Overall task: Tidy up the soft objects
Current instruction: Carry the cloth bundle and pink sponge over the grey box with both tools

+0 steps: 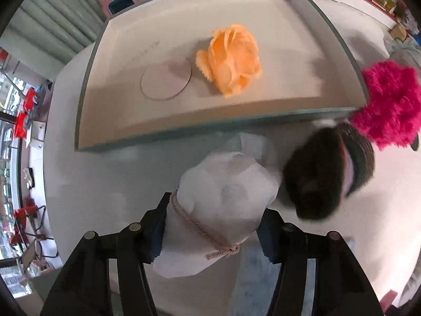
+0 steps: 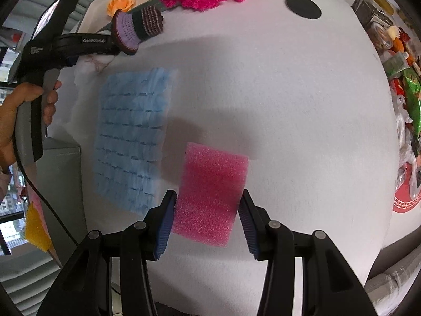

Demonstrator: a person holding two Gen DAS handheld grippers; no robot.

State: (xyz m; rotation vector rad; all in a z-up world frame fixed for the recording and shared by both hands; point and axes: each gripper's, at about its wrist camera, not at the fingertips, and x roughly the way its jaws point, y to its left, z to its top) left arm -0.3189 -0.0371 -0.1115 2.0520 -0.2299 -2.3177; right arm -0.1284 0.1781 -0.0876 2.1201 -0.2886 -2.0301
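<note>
White felt covers our surface [image 2: 302, 105]. Left tool [image 1: 210, 226] clamped on white pouch [image 1: 223, 210] near the tray [image 1: 184, 127], which holds an orange flower [image 1: 231, 58]; right tool [image 2: 208, 221] clamped on pink sponge [image 2: 210, 192] beside blue cloth [image 2: 131, 137]. Cluttered shelving lines the surface's right edge.

White pouch [image 1: 223, 210] and pink sponge [image 2: 210, 194] between my jaws.
The cord-tied pouch sits in my left pair; the rectangular sponge in my right.
</note>
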